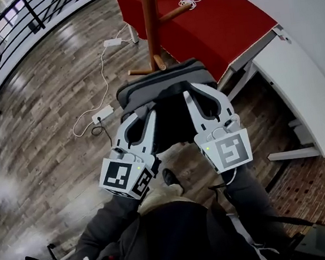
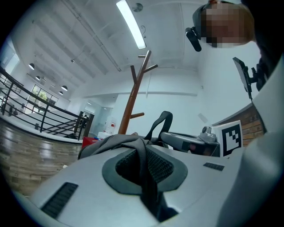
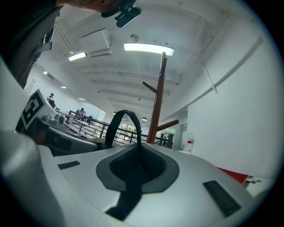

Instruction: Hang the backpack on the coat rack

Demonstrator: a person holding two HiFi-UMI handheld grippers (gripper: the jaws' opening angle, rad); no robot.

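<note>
**Desk:** Where's the backpack?

**Me:** I hold the backpack (image 1: pixel 158 88) clear of the wooden floor (image 1: pixel 47 112), just in front of the coat rack (image 1: pixel 151 21). Its top edge is near the lowest pegs.

**Desk:** Grippers?

**Me:** Left gripper (image 1: pixel 144 116) is pinching a black strap (image 2: pixel 144 164). Right gripper (image 1: pixel 198 95) is pinching a second strap (image 3: pixel 133 177). The carry loop (image 3: pixel 125 116) stands upright.

**Desk:** Room to move?

**Me:** Open floor to my left. The red tabletop (image 1: pixel 218 12) edge is close behind the rack, with a white tabletop (image 1: pixel 299 84) further right. A power strip (image 1: pixel 102 113) lies left of the backpack.
</note>
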